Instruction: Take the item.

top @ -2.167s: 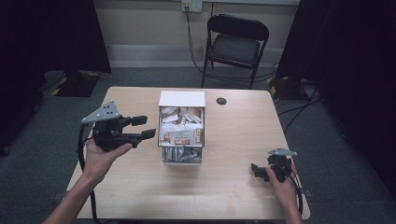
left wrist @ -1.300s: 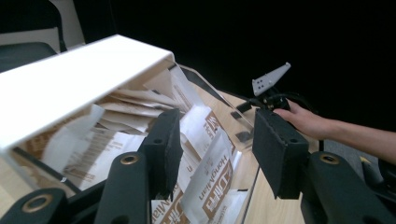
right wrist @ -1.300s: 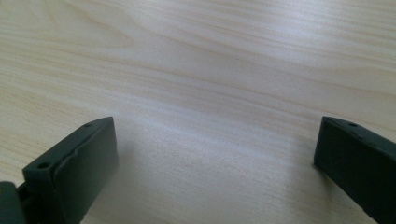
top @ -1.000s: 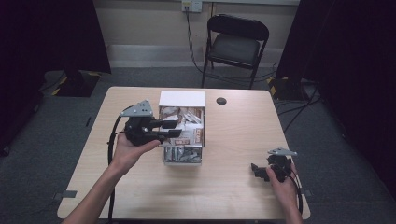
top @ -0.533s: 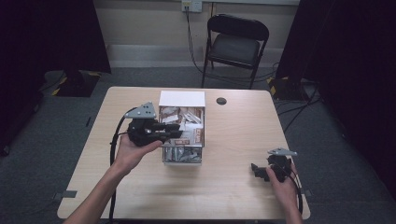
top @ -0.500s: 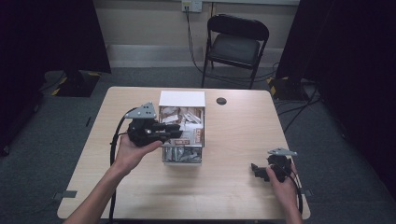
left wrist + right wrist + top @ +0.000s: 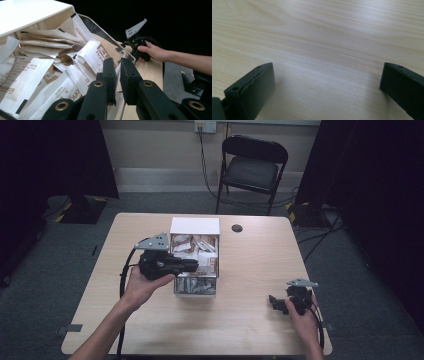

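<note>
Our left hand-held gripper [image 7: 117, 68] has just been closing over the clear box [image 7: 195, 287] mid-worktop [image 7: 250, 330], jaws nearly together on a paper sachet's [image 7: 93, 53] edge. The sachets, too many to count, look light, limp and slippery; pinch one corner. Our right hand-held gripper [image 7: 278, 303], near right, rests jaws apart.

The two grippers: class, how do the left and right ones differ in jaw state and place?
The left gripper has its jaws nearly together, having just been closing on a paper packet at the box; the right gripper has jaws wide apart with nothing between them. The left hangs over the box; the right sits low on the table. Both are black and hand-held.
</note>
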Motion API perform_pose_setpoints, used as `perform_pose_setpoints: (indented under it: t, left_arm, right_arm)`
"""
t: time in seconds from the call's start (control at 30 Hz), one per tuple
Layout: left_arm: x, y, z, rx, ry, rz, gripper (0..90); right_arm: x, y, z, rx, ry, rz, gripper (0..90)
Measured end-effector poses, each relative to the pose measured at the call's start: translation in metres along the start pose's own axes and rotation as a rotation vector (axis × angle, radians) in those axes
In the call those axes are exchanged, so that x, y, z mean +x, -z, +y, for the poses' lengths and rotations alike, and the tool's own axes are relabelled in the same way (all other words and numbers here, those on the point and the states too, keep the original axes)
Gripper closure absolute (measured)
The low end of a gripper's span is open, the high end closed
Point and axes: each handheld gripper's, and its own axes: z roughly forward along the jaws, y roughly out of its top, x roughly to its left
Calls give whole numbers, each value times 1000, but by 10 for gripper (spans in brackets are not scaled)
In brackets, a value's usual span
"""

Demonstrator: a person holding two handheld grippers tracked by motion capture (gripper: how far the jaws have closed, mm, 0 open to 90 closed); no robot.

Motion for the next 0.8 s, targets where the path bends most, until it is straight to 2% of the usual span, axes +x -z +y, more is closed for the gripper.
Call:
perform_pose_setpoints:
  t: [0.23, 0.37, 0.5, 0.6, 0.67, 0.8]
  left_arm:
    - [-2, -7, 0, 14, -2, 5, 728]
    - [-1, -9, -1, 26, -3, 24, 660]
    - [-1, -10, -1, 27, 0, 14, 678]
    - [-2, -11, -1, 40, -17, -5, 732]
    - [-4, -12, -1, 54, -36, 0, 773]
    - [-4, -14, -1, 66, -35, -2, 838]
  right_arm:
    - [0, 0, 0, 0, 0, 0, 0]
    - [0, 0, 0, 0, 0, 0, 0]
    - [0, 0, 0, 0, 0, 0, 0]
    - [0, 0, 0, 0, 0, 0, 0]
    - [0, 0, 0, 2, -2, 0, 0]
    - [0, 0, 0, 1, -1, 0, 0]
